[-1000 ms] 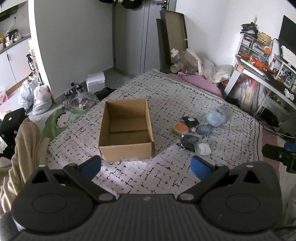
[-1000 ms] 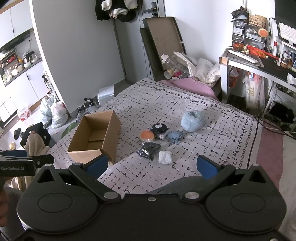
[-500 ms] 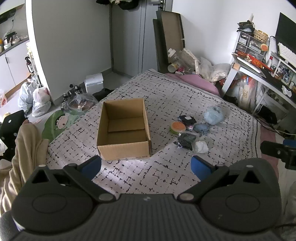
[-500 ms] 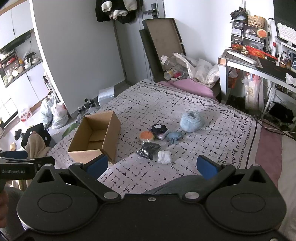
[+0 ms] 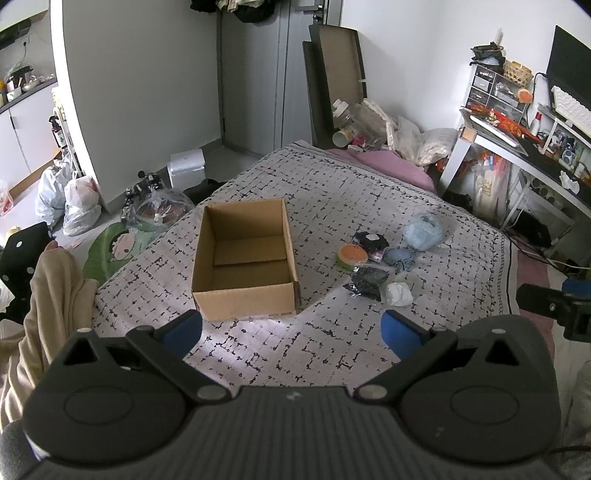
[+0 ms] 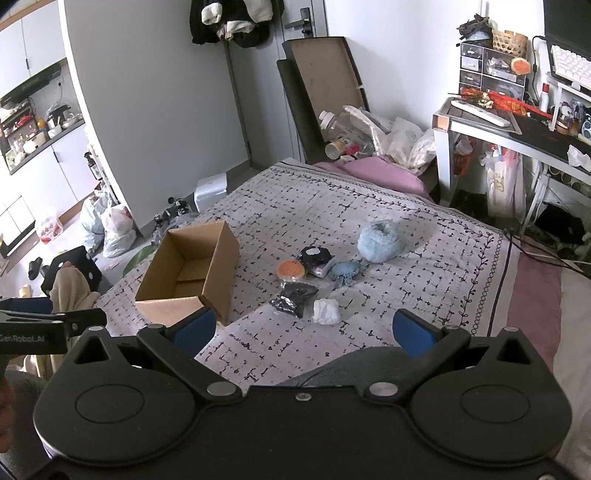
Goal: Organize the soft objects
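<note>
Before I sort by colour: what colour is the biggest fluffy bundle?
Pale blue fluffy bundle, clearest in the right wrist view.

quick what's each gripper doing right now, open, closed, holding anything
Left gripper: open, holding nothing.
Right gripper: open, holding nothing.

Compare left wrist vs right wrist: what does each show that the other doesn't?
Left wrist only: the whole floor of the cardboard box, bare, and the right claw's tip at the frame's right edge.

Right wrist only: dark clothes hanging on the door, and the left claw's labelled body at the left edge.

Both: each camera's own claw open, left claw and right claw; the patterned bedspread; the soft pile beside the box, including the light blue fluffy bundle, orange round item and white wad.
</note>
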`<state>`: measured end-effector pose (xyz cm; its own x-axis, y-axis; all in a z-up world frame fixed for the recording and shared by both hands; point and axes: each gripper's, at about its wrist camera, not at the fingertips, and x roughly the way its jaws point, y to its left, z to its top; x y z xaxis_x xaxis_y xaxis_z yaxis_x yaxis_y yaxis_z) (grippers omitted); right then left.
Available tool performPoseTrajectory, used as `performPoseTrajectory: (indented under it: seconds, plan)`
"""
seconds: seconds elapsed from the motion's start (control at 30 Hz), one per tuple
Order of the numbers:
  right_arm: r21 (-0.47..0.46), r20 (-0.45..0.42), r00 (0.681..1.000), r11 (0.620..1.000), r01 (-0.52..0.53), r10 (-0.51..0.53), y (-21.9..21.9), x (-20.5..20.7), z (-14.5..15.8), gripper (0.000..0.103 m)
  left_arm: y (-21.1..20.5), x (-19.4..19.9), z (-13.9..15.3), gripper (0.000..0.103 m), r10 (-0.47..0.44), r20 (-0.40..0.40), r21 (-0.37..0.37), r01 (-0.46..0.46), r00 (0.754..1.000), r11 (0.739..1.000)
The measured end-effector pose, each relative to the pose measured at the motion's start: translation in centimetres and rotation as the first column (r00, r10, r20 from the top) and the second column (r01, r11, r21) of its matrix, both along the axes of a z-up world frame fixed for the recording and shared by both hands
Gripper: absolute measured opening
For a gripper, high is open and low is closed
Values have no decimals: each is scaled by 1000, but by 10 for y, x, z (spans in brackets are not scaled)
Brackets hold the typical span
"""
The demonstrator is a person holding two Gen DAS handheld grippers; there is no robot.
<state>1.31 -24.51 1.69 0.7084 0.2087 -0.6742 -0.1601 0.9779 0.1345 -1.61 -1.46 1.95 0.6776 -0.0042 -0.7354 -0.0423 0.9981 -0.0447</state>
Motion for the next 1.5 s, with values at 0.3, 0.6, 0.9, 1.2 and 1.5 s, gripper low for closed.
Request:
performPoseTrajectory:
  seconds: [0.3,0.6,0.9,1.2,1.5]
  plan:
    - [-11,6,1000,1000,4,-4,1,-5,-1,103,0,-1,-1,102,-6,6,-9,6,1000,1000]
    - [-5,5,1000,1000,5,-5,0,-5,-1,103,-2,-1,-6,102,2,1,-7,-2,1000,1000]
    - [3,23,1000,1000,-1,1,-2,-2,-5,103,-8,3,-11,102,-16,3,-17,16,1000,1000]
    - [24,8,1000,1000,9,-9,-11,12,-17,103,-12,19,-18,102,-24,1,-30,24,1000,999]
    - [47,-19,1000,999,21,-20,-21,29,-31,103,-22,39,-29,102,-40,-2,-53,40,999,998]
